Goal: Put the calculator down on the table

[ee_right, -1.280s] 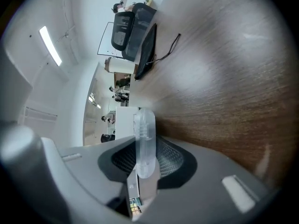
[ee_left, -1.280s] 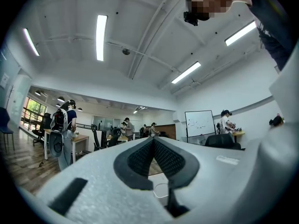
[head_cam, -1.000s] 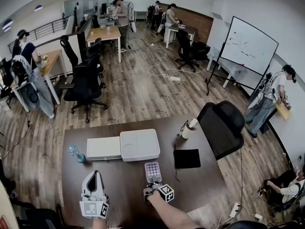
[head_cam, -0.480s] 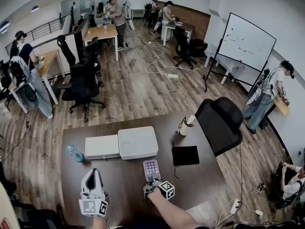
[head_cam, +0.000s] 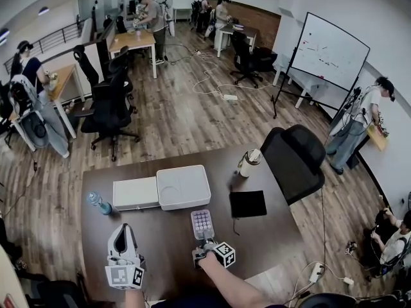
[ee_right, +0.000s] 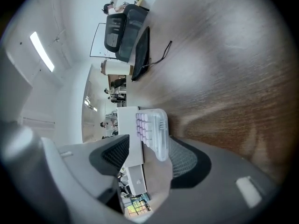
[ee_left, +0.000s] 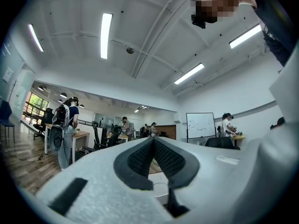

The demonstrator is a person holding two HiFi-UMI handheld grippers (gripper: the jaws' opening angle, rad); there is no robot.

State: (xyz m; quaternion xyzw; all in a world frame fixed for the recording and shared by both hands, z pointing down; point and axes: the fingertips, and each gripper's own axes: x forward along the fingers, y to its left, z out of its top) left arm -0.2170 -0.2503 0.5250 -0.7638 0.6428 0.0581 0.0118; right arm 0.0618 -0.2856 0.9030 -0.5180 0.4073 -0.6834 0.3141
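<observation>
Brown wood surface (head_cam: 168, 236), head view: calculator (head_cam: 201, 224) lies flat near centre, just beyond right claw (head_cam: 205, 241); left claw (head_cam: 124, 231) idle at near left.

Left gripper view: left claw pressed together, empty.

Right gripper view: right claw just been opening, now spread, calculator between jaws, apparently released.

Put-down looks done; withdrawal left.

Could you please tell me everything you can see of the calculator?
The calculator is small, with a clear-looking plastic case and rows of pale lilac round keys. It appears to lie flat, keys up, on the dark wooden table. Its near end sits between the jaws of the right gripper, which have just been opening; the pads do not seem to press on it.
</observation>
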